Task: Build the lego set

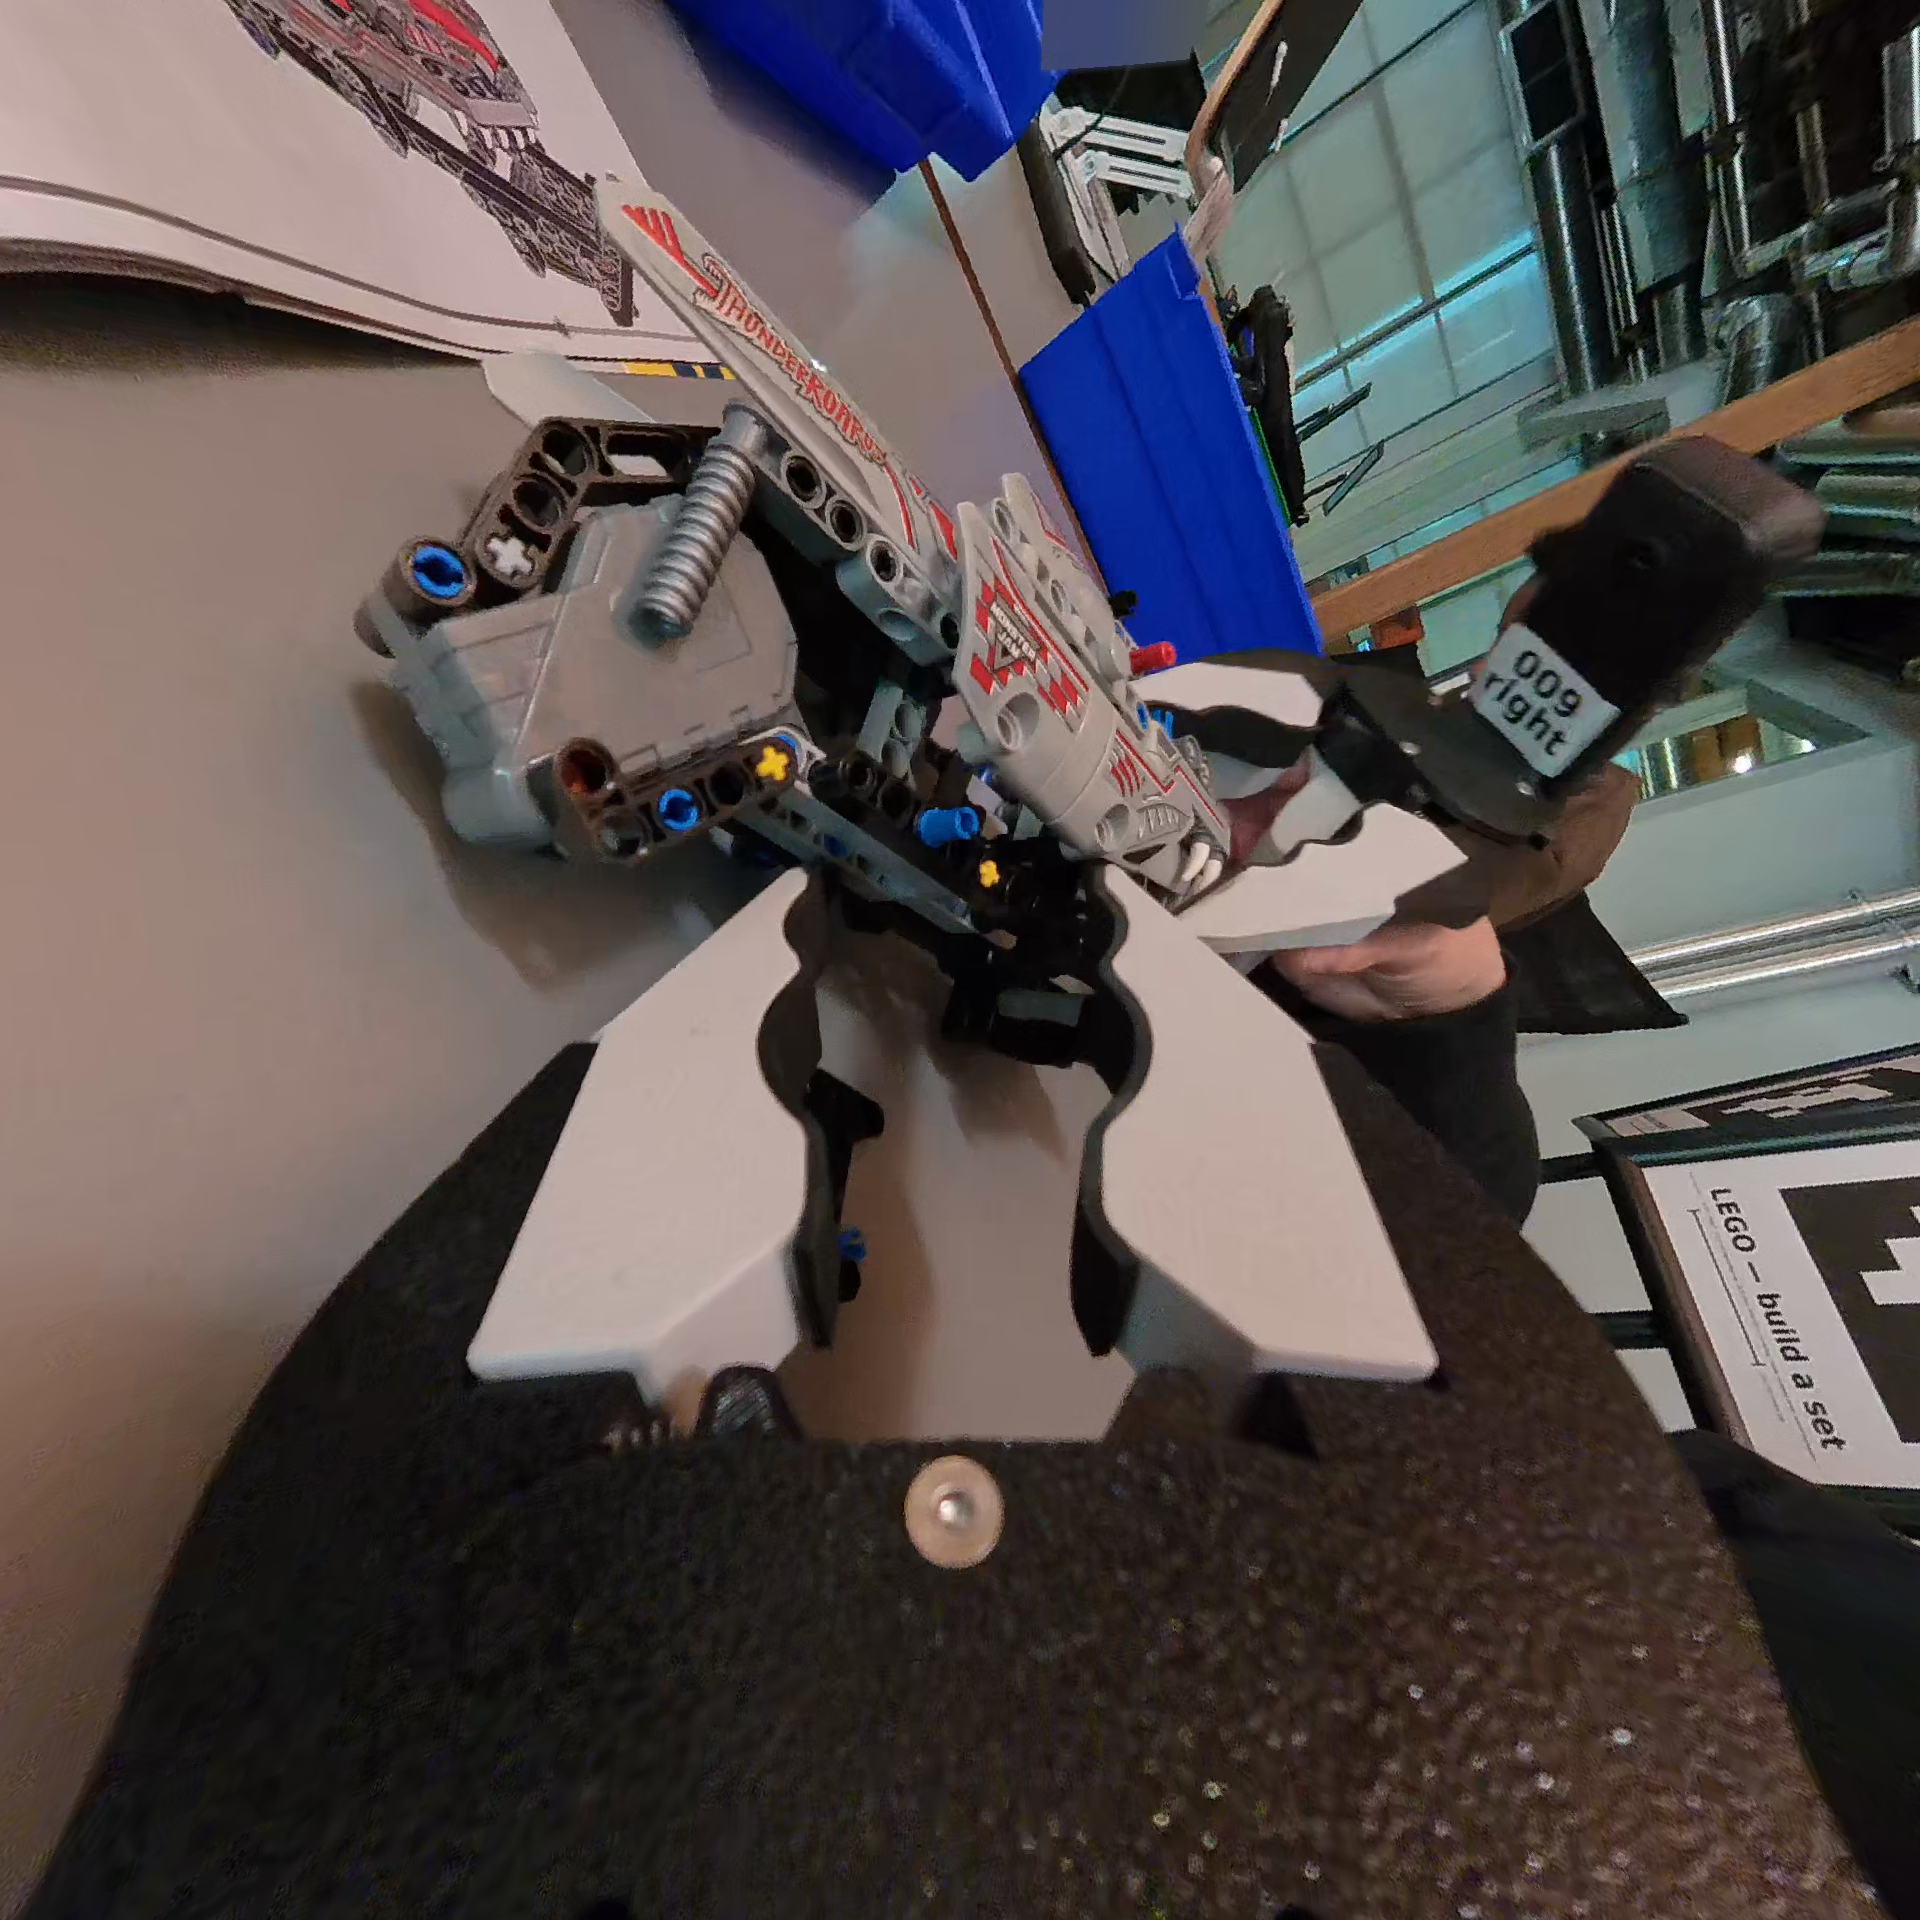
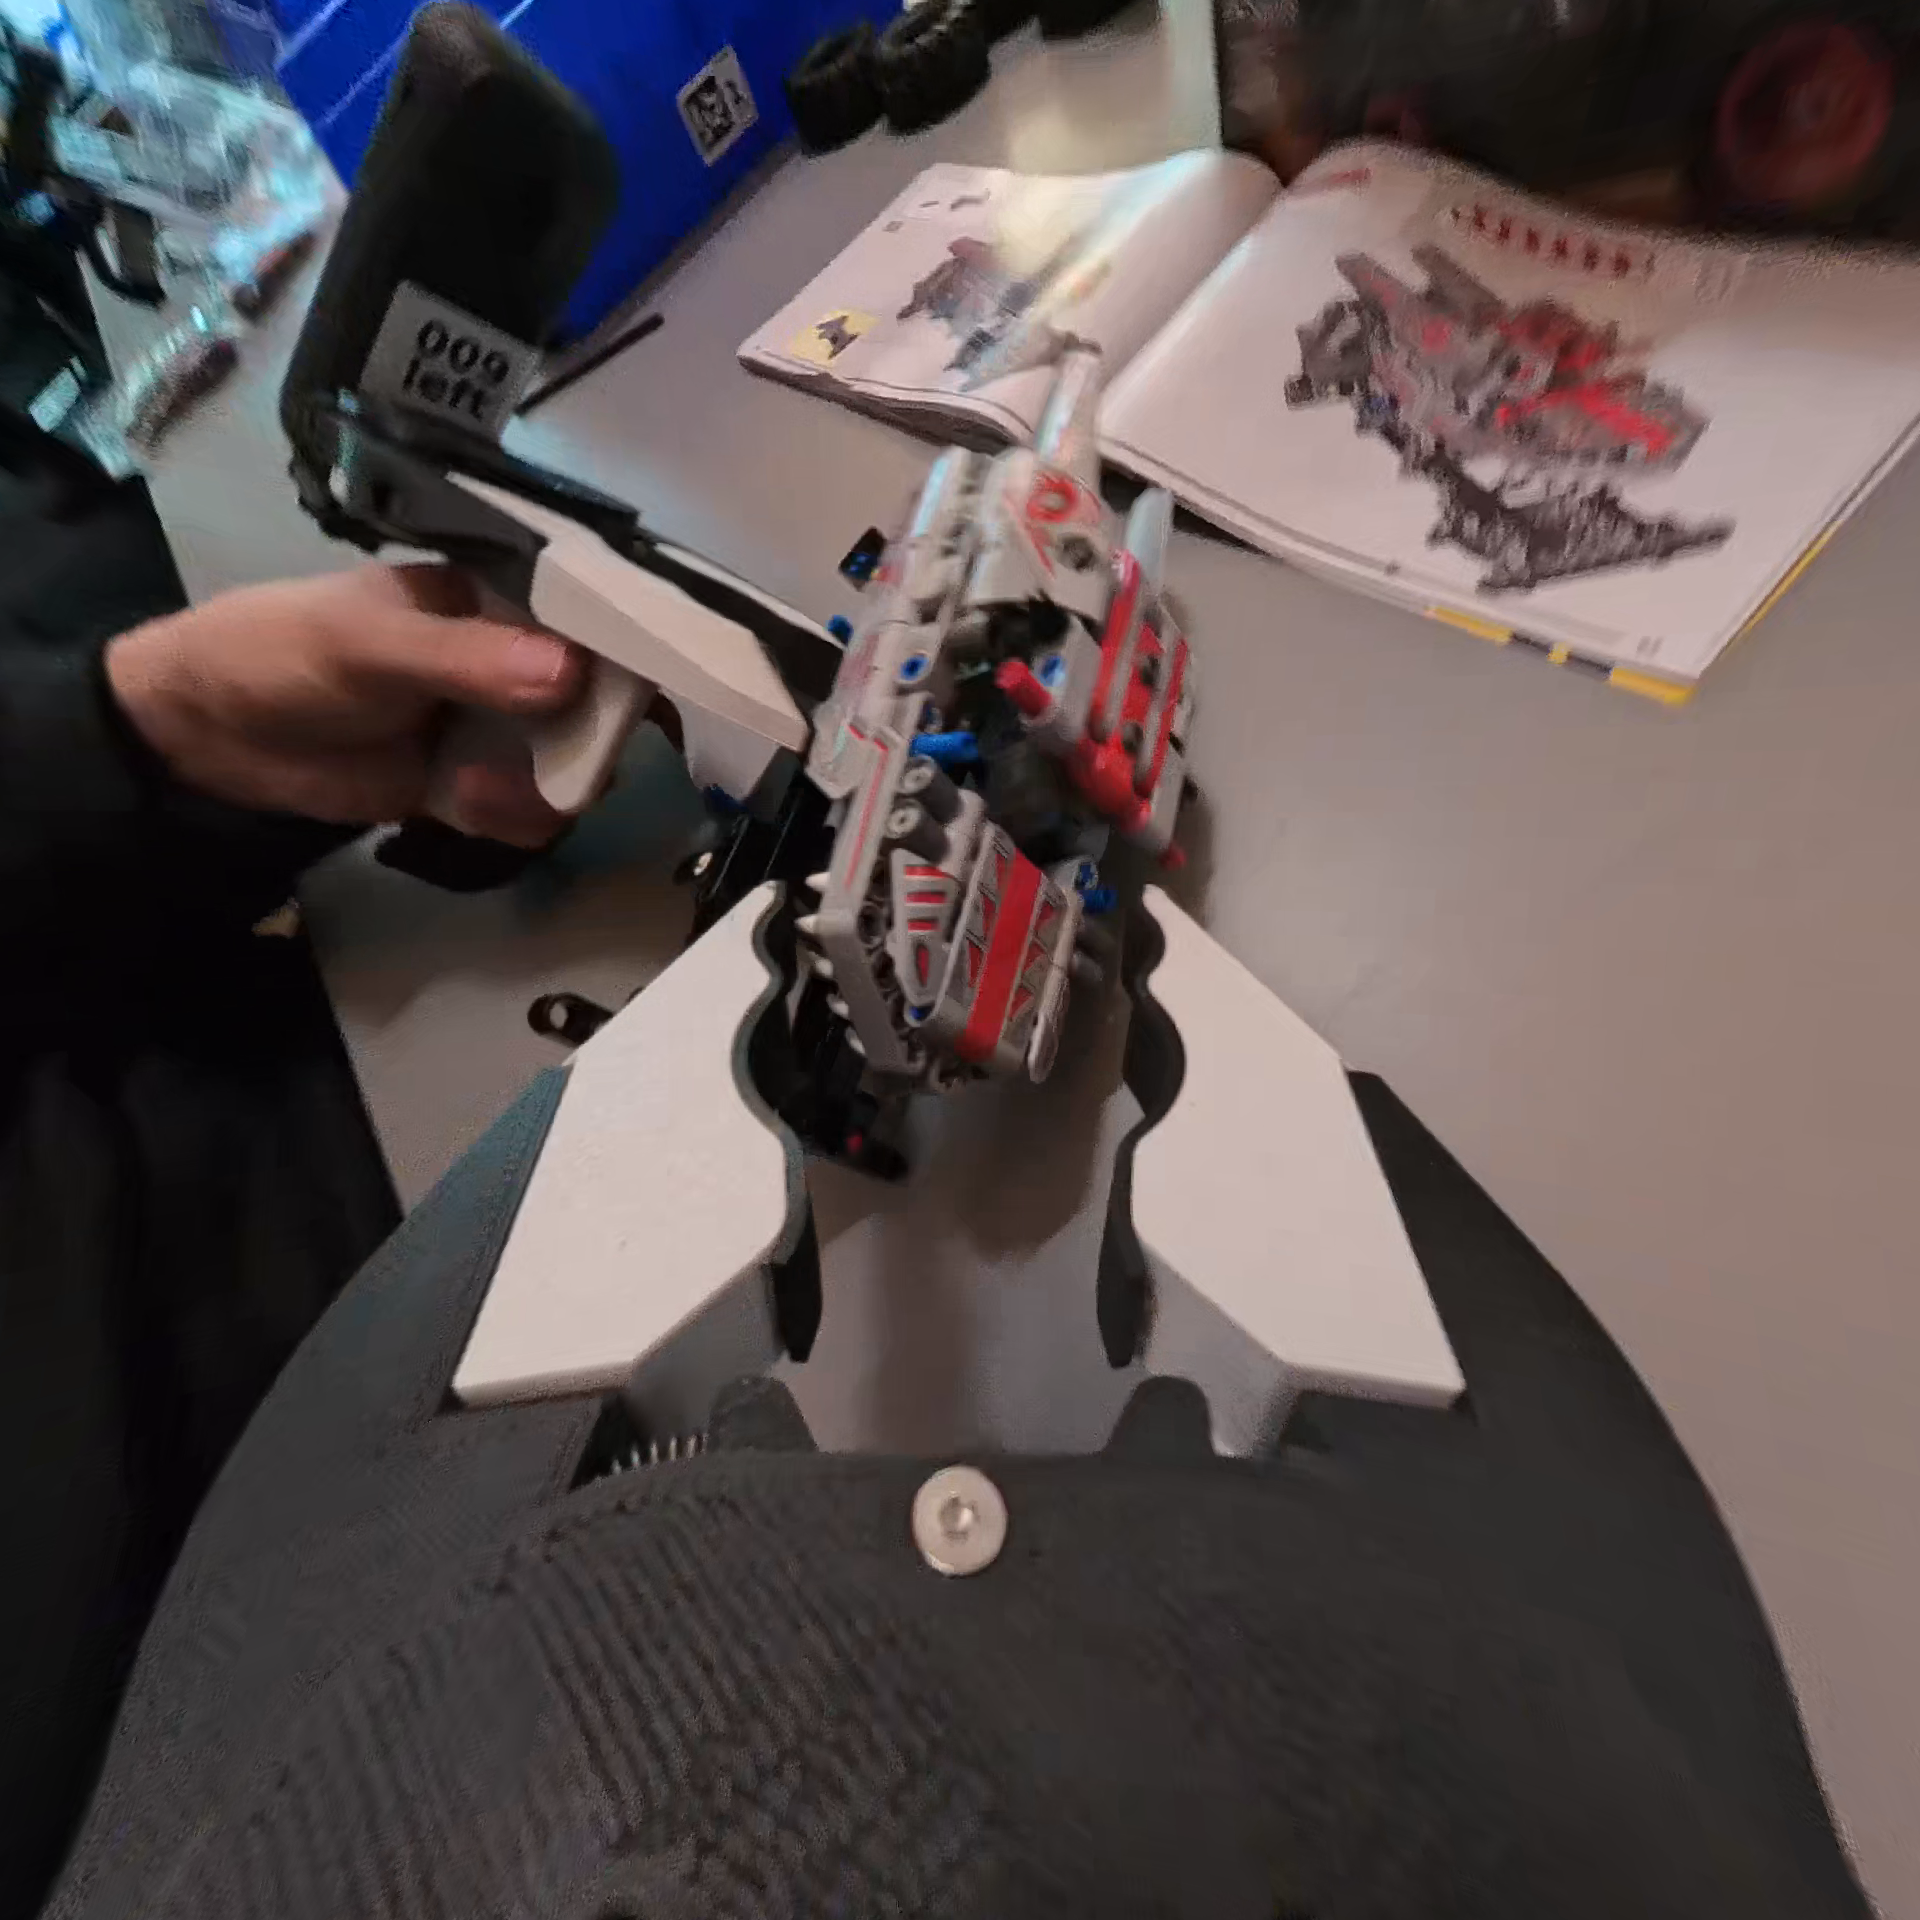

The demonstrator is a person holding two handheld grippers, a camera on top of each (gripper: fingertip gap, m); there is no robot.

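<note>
Half-built lego truck chassis point(image 1: 790, 665) on grey table point(image 1: 208, 831), long axis 10-to-4 in left wrist view; left gripper point(image 1: 961, 914) clamped on its black frame at 12, right gripper point(image 2: 961, 935) closing round the bodywork end, grip uncertain, both equally near.

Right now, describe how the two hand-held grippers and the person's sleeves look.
Each hand-held gripper has two broad pale grey fingers with wavy black inner pads on a rough black printed body with a silver screw. The left hand-held gripper and right hand-held gripper each carry a black top block with a small pale label. The sleeves are dark.
</note>
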